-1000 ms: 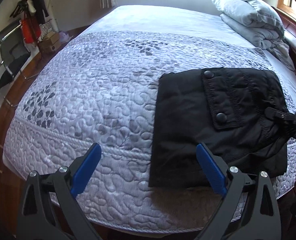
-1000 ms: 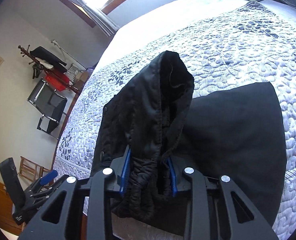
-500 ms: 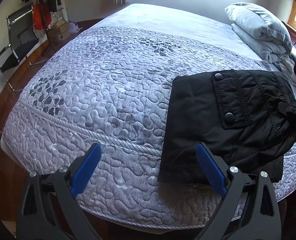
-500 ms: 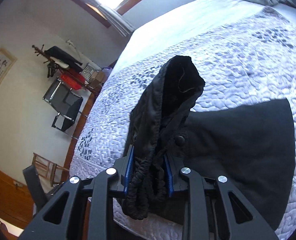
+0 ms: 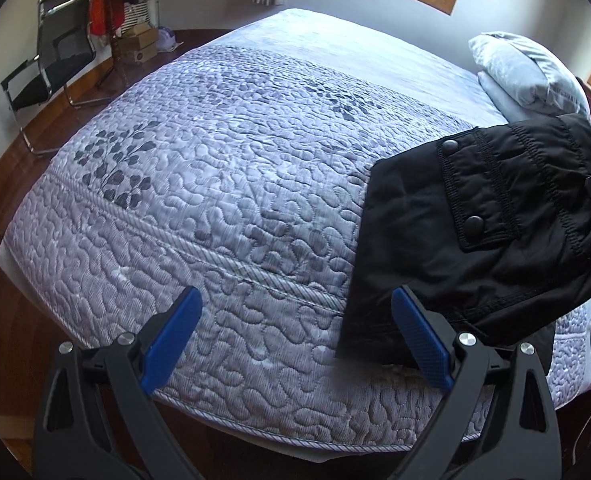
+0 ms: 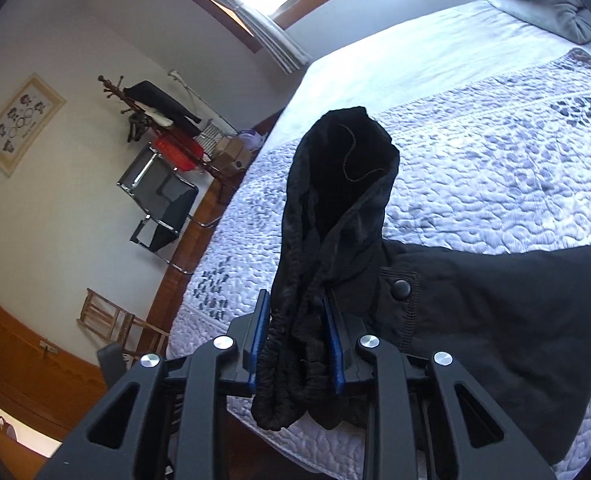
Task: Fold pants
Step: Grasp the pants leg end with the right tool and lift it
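Black pants [image 5: 483, 232] lie folded on the near right part of the bed, a snap-button pocket flap facing up. My left gripper [image 5: 295, 340] is open and empty, low over the bed's near edge, to the left of the pants. My right gripper [image 6: 295, 344] is shut on the bunched elastic waistband of the pants [image 6: 335, 216] and holds that end lifted off the bed. The rest of the pants lie flat to the right in the right wrist view.
The bed has a grey quilted cover [image 5: 215, 184]. Pillows and a folded duvet [image 5: 527, 76] lie at the head. A black chair [image 5: 51, 68], a coat rack [image 6: 147, 116] and boxes stand on the wooden floor to the left.
My left gripper has drifted left and back, so the pants sit further right in its view. My right gripper keeps its hold on the waistband and has lifted it a little higher.
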{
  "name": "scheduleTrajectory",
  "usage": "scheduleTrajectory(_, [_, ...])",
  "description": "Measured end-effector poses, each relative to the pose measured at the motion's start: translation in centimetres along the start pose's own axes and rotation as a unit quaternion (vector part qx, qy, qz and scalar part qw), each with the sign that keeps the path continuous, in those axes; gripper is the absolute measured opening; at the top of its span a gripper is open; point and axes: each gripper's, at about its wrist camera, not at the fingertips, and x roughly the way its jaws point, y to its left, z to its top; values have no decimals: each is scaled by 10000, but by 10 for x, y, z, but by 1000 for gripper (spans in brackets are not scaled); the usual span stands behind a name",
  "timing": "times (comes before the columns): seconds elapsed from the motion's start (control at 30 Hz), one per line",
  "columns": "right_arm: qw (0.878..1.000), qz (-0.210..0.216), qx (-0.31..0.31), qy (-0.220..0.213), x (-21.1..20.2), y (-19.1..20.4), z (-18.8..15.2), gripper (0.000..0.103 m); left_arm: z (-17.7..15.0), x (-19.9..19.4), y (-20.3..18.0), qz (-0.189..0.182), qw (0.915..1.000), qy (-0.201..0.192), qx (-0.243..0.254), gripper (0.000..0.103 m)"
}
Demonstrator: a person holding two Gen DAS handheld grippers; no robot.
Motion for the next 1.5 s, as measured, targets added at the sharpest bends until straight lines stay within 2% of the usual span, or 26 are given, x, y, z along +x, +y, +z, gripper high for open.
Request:
scheduleTrajectory(0.27, [9999, 113, 34, -109, -30, 1, 9, 26, -2, -3, 6, -76, 9999, -9, -151, 96])
scheduleTrajectory(0.67, [9995, 11, 157, -284, -77, -18, 16, 26, -8, -3, -20, -188, 9996, 37, 189, 96])
scheduleTrajectory(1.5, [9979, -128, 431, -477, -112, -62, 11, 26, -8, -6, -61, -200, 9973, 18, 706, 96])
